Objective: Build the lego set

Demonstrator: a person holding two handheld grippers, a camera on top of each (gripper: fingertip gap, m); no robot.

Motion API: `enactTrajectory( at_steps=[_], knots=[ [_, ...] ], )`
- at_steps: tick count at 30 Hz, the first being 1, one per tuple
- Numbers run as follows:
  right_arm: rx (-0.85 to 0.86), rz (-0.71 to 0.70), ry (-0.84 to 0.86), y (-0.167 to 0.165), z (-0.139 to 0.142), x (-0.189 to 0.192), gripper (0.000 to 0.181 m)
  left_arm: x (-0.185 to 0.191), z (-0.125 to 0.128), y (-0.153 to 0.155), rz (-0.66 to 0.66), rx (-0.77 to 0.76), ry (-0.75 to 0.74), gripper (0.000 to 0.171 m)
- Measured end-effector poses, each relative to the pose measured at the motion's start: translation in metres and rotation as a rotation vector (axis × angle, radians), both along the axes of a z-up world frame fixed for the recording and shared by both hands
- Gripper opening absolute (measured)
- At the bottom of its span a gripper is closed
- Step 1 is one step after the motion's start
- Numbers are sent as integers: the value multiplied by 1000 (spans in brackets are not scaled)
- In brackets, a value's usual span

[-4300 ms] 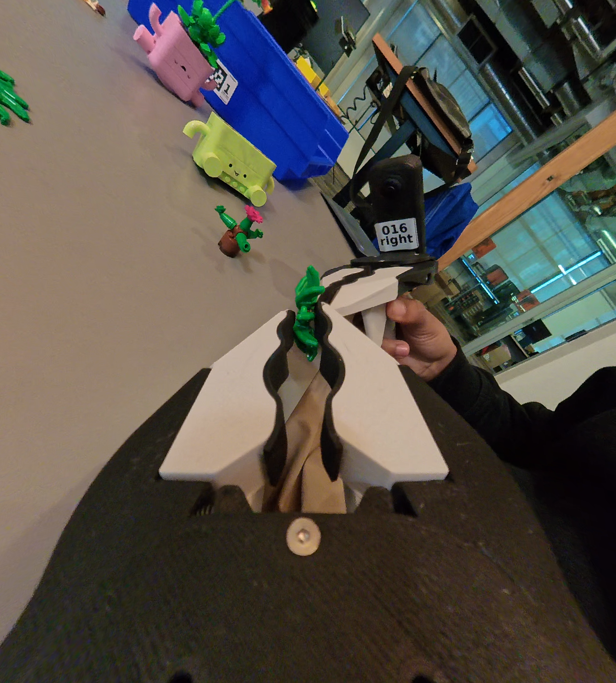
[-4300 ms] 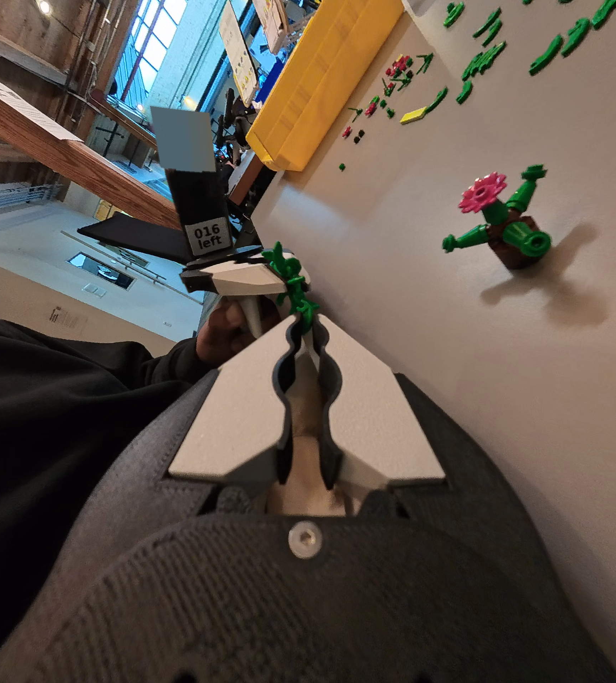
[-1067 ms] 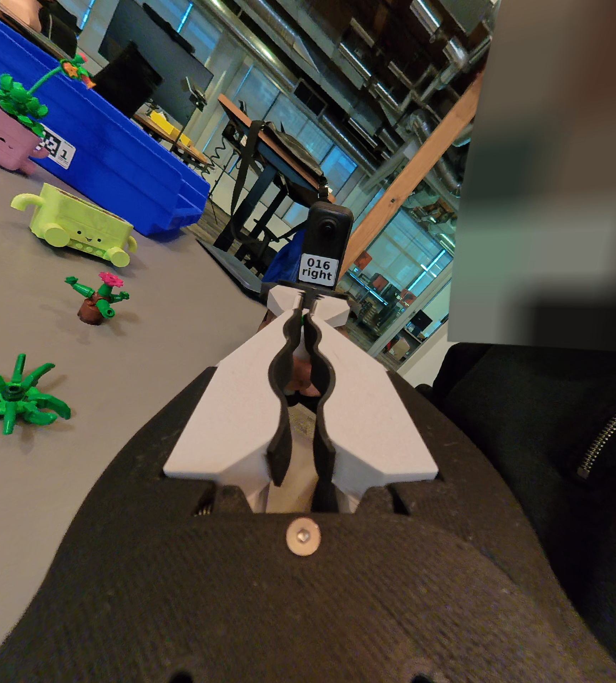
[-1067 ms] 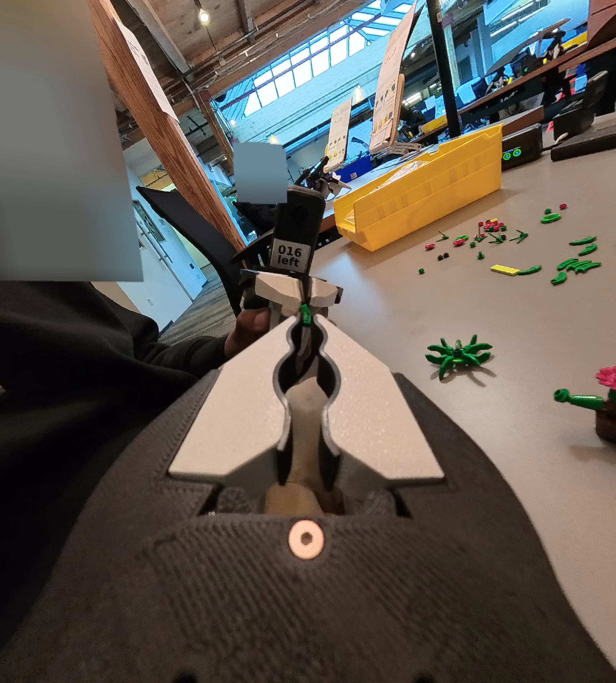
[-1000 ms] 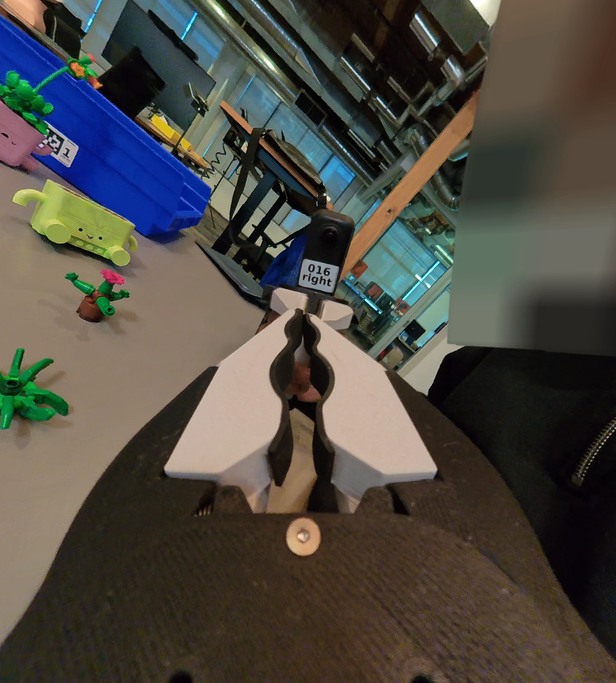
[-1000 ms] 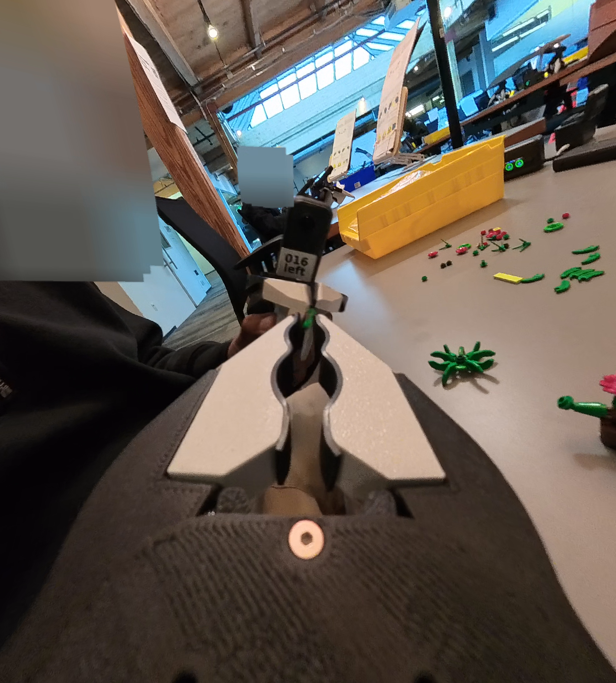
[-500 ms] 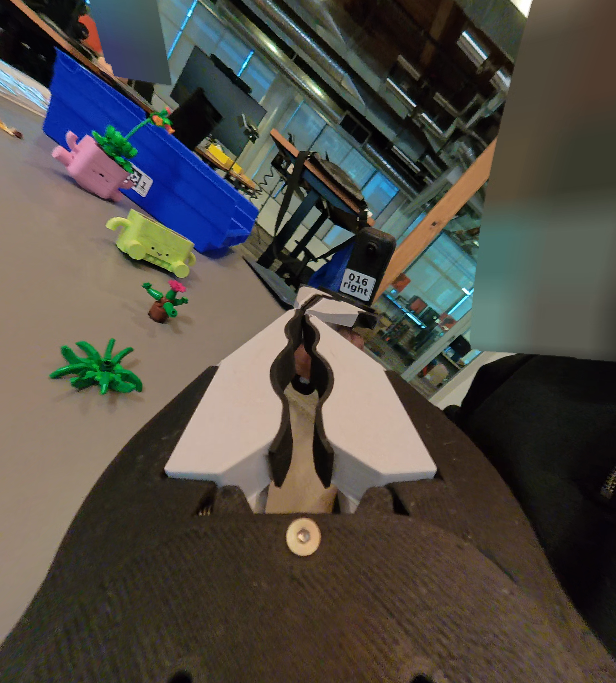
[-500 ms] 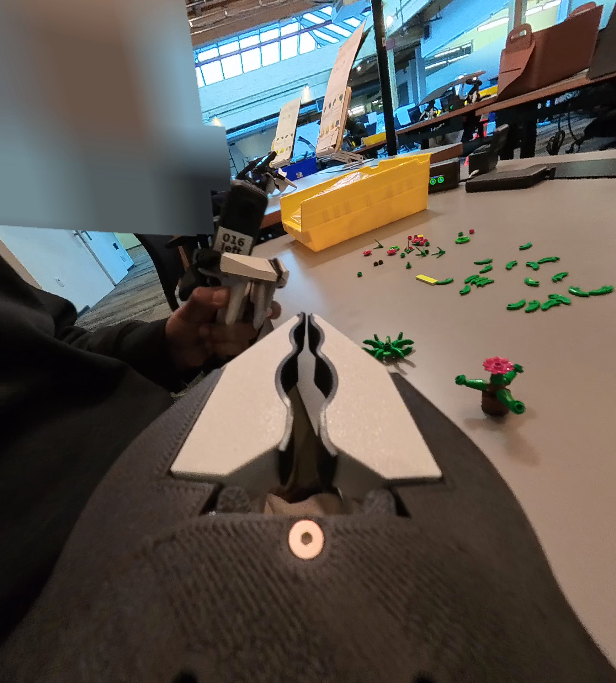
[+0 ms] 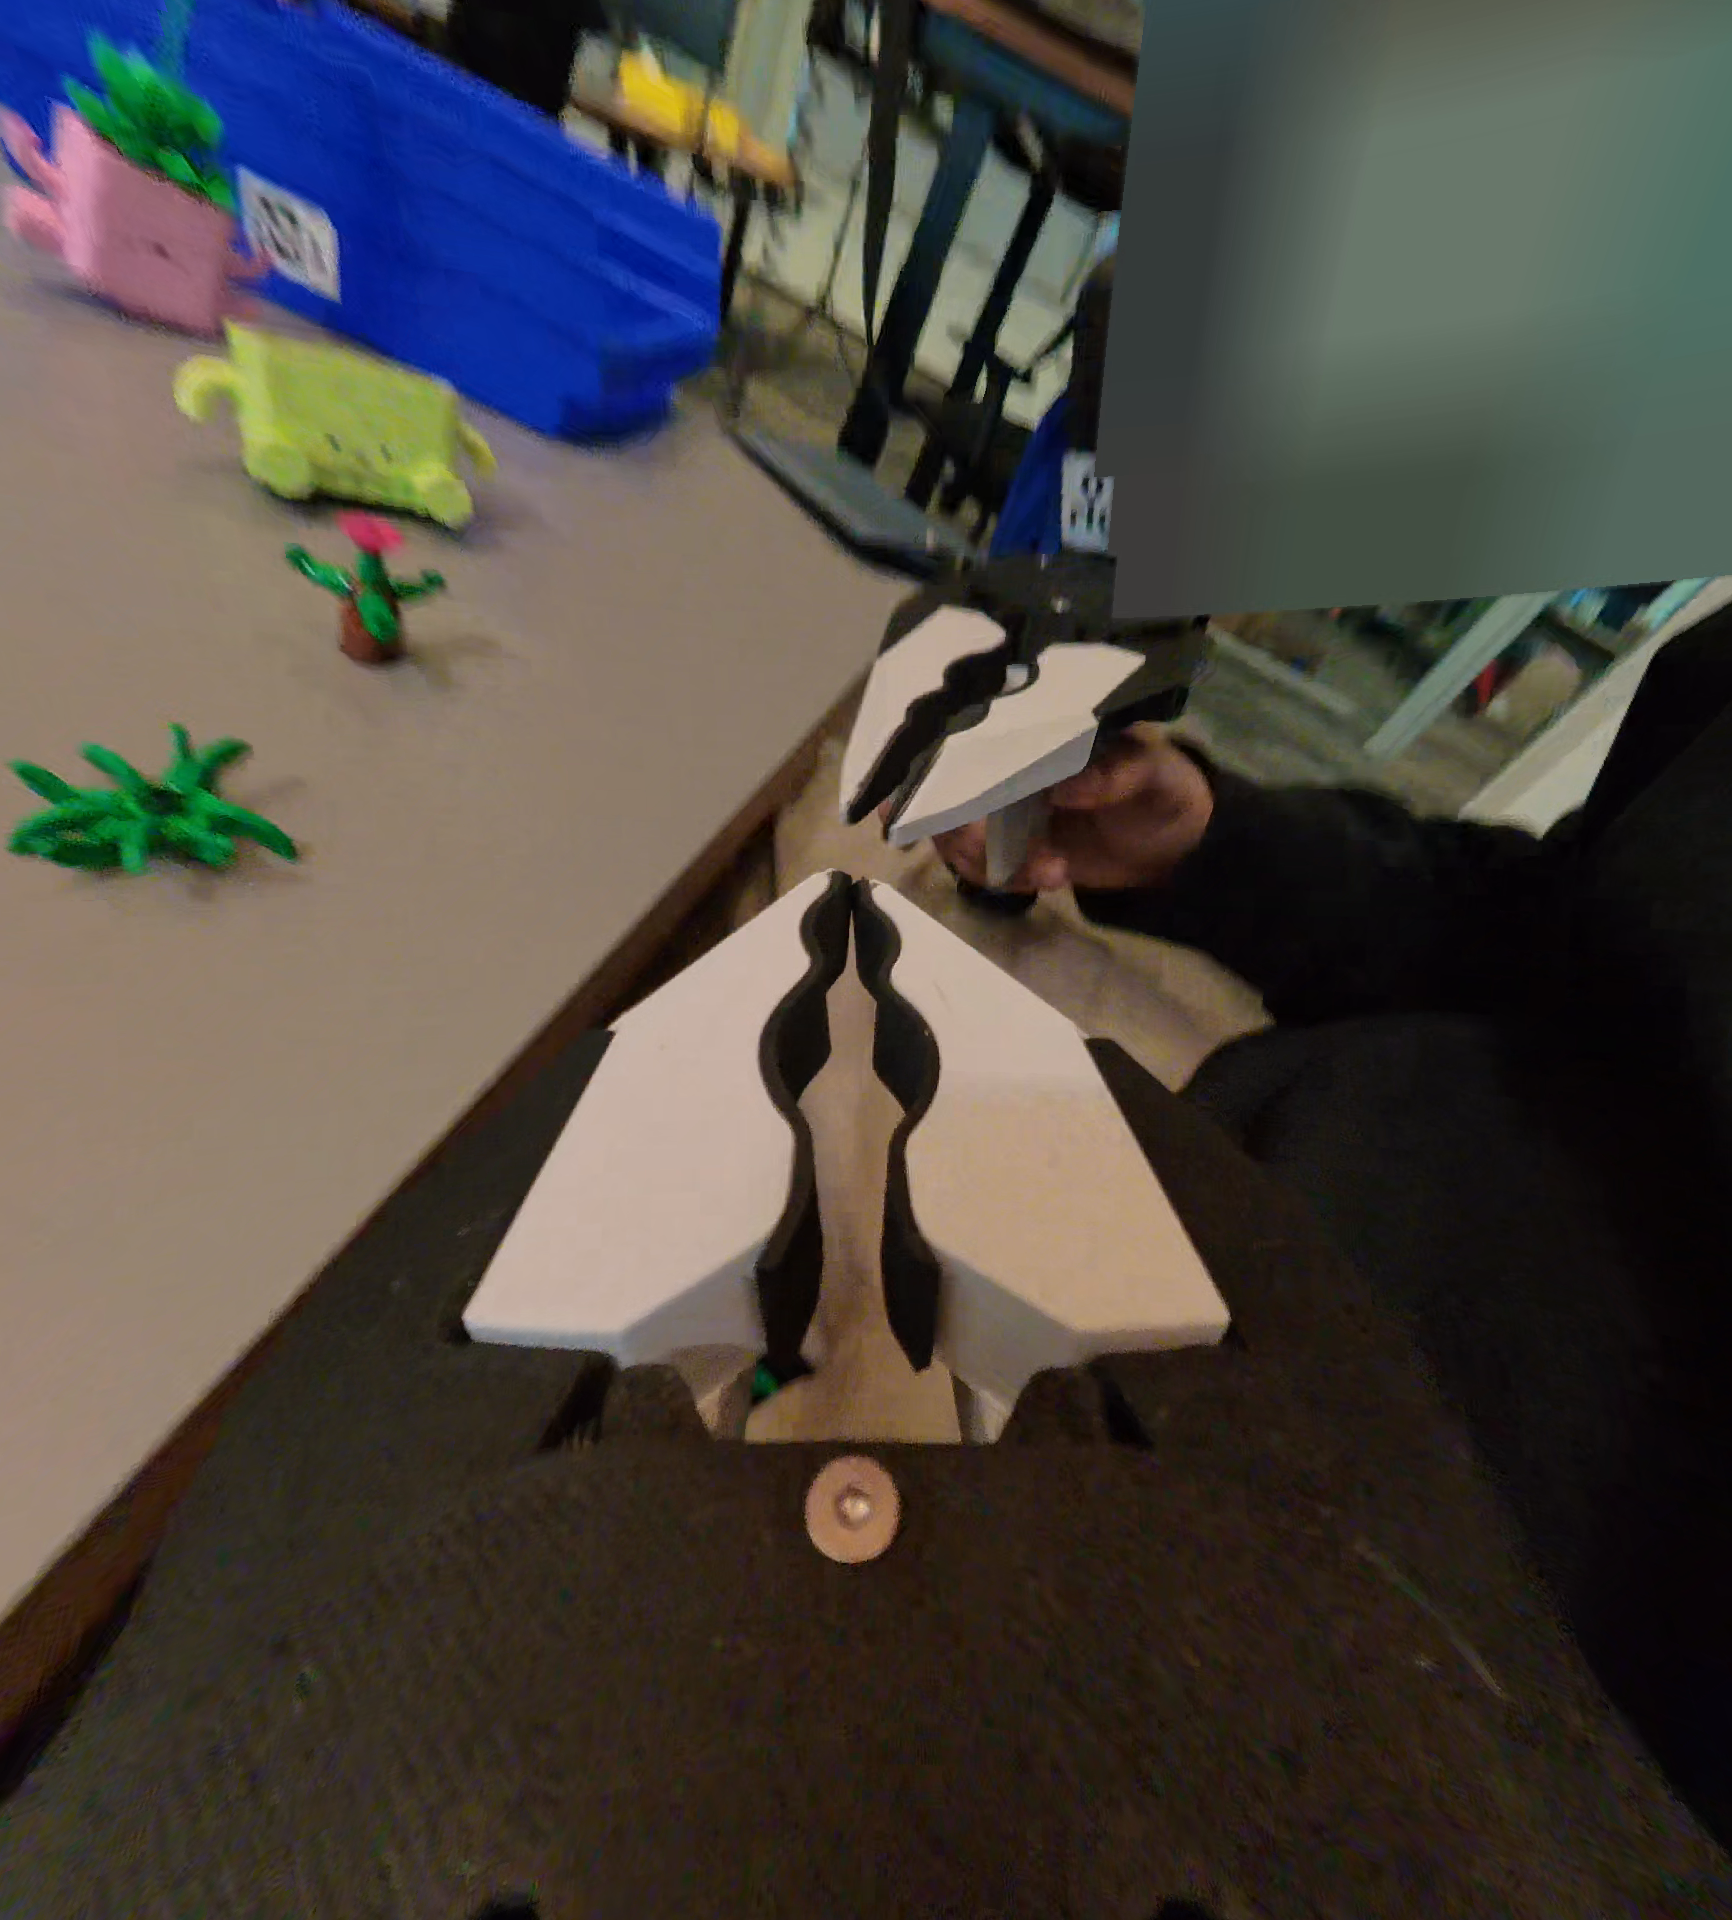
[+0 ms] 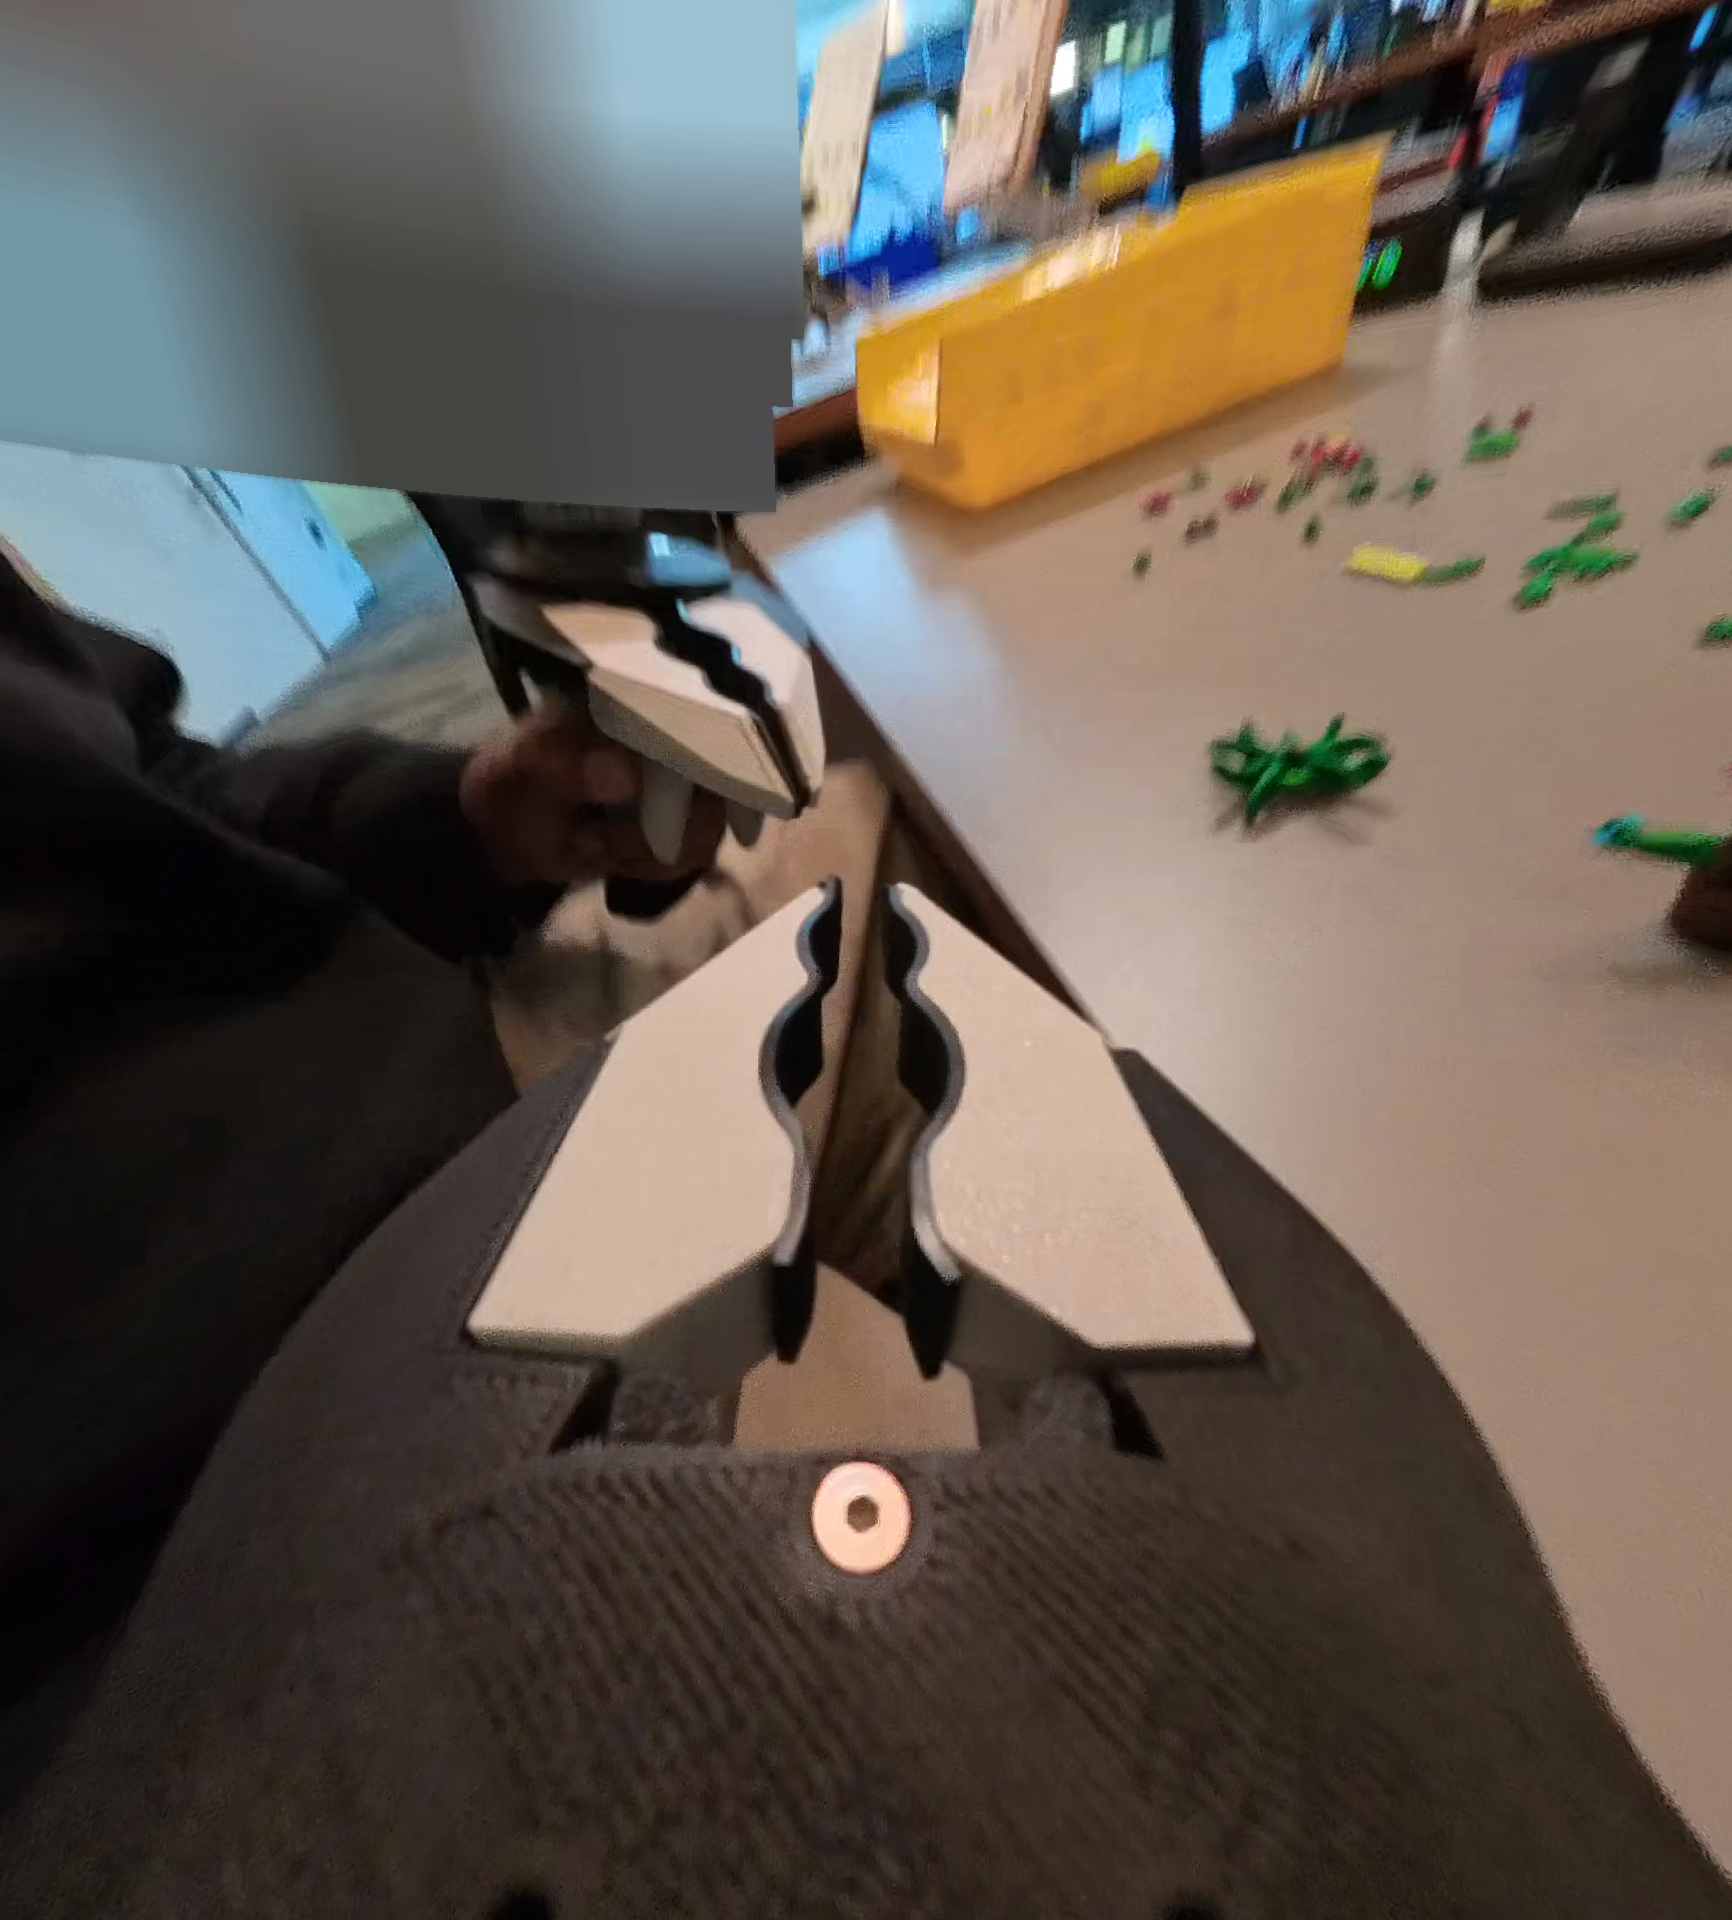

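Hanging off the table edge [image 9: 571, 1029], left gripper [image 9: 851, 881] pinched together empty (right gripper [image 10: 862, 889] narrowly parted).

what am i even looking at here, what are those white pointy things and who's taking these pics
No robot here: a person holds a hand-held two-finger gripper in each hand, and each gripper carries a camera looking along its own white fingers. So the left wrist view shows the left gripper up close with the right gripper farther off, and the right wrist view shows the reverse: right gripper near, left gripper beyond. The left looks nearly shut, the right slightly open; neither grips anything at its tips, and both hang off the edge of the table. On it lie Lego pieces: a green leafy plant, a small flowering cactus, a lime pot, a pink pot, scattered green leaves, plus blue and yellow bins.
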State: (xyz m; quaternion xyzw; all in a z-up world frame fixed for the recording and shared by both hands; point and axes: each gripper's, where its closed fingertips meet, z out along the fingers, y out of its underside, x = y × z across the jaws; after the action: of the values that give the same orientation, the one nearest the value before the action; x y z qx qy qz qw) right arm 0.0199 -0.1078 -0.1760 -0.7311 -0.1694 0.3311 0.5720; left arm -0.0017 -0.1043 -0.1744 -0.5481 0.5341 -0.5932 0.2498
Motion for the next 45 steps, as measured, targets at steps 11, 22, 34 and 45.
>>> enactTrajectory(
  at_steps=[11,22,34,45],
  knots=[
    [-655,286,-592,-56,-154,-47,17,-29,-147,-41,-330,175,743,11],
    [-722,247,-552,-85,-154,-52,1,-42,-217,-47,-921,737,677,20],
    [-740,239,-479,-85,-148,-54,0,-48,-239,-66,-1105,729,533,10],
    [-736,246,-449,-85,-145,-54,0,-37,-232,-64,-1045,685,501,29]
  ],
)
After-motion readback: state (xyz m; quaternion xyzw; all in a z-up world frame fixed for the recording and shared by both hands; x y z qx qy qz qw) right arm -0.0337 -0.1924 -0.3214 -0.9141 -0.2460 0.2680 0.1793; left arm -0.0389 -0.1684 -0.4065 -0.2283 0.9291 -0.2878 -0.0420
